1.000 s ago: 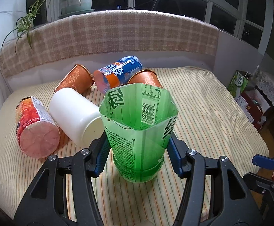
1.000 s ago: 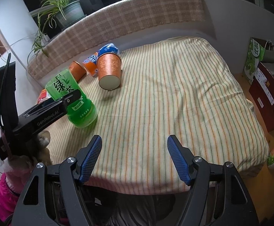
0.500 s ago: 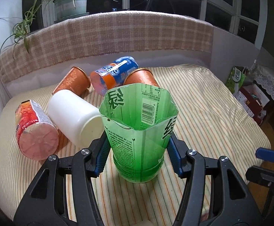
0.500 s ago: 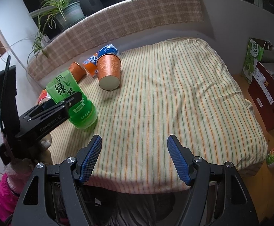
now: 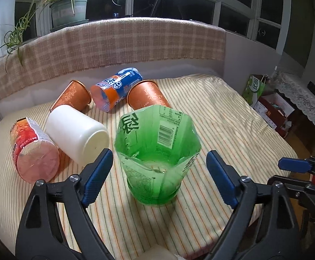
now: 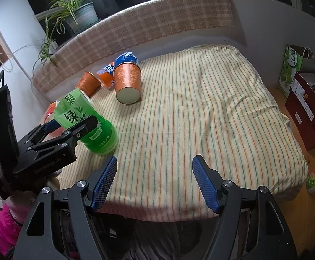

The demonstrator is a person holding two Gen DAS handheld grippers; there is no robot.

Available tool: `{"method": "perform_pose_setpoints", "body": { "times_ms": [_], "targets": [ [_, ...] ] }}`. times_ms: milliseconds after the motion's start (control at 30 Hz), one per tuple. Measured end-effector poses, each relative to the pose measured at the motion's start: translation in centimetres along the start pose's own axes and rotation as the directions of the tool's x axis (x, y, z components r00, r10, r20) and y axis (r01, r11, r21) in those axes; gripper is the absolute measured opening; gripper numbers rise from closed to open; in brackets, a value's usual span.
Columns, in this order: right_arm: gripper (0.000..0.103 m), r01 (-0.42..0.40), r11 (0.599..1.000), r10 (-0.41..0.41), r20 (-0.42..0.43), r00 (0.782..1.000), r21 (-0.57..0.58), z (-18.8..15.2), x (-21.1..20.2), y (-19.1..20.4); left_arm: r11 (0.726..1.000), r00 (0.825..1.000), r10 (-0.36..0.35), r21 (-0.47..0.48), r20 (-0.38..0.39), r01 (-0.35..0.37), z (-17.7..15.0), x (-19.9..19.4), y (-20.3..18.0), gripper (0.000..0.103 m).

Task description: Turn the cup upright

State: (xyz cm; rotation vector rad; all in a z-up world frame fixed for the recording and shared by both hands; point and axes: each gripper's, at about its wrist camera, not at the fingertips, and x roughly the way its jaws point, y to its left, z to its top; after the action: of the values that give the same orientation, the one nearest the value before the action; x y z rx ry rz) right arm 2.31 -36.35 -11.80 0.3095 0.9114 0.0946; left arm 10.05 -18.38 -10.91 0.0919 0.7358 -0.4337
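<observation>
A green cut-bottle cup (image 5: 157, 158) stands upright, mouth up, on the striped bedspread (image 5: 222, 130); it also shows in the right wrist view (image 6: 86, 121). My left gripper (image 5: 159, 173) is open, its blue pads apart from the cup on both sides. My right gripper (image 6: 154, 184) is open and empty over the bed's near edge, to the right of the cup.
Several cups lie on their sides behind: a white one (image 5: 77, 134), a pink-red one (image 5: 33, 149), two orange paper cups (image 5: 146, 96) (image 5: 72, 95) and a blue-orange one (image 5: 116, 88). A plaid backrest (image 5: 114, 45) borders the far side. Boxes and bags (image 6: 298, 82) stand on the floor at right.
My left gripper has opened and let go of the green cup, which now stands upright on the bed. The right gripper has barely moved.
</observation>
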Motion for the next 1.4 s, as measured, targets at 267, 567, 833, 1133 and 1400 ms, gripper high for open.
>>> {"method": "perform_pose_setpoints", "body": {
  "times_ms": [267,567,833,1133,1400],
  "targets": [
    [0.072,0.023,0.998,-0.019,0.07,0.997,-0.054,-0.1,-1.1,1.6,1.0,0.999,0.022,-0.02,0.032,-0.021,-0.6,-2.8,1.4,0.09],
    [0.072,0.104,0.98,-0.053,0.276,0.96,-0.171,-0.6,-3.7,5.5,0.99,0.967,0.133,-0.07,0.216,-0.121,-1.2,-9.3,3.5,0.09],
    [0.081,0.165,0.967,-0.067,0.435,0.898,-0.192,-1.0,-5.5,7.7,0.968,0.917,0.235,-0.166,0.322,-0.189,-1.8,-13.6,5.7,0.09],
    [0.082,0.166,0.97,-0.06,0.49,0.87,-0.177,-1.7,-6.3,8.8,0.943,0.874,0.321,-0.214,0.366,-0.256,-3.5,-16.6,7.0,0.103],
    [0.084,0.158,0.978,-0.065,0.514,0.855,-0.138,-2.2,-6.7,8.6,0.939,0.865,0.334,-0.209,0.375,-0.272,-3.9,-17.4,7.1,0.103]
  ]
}}
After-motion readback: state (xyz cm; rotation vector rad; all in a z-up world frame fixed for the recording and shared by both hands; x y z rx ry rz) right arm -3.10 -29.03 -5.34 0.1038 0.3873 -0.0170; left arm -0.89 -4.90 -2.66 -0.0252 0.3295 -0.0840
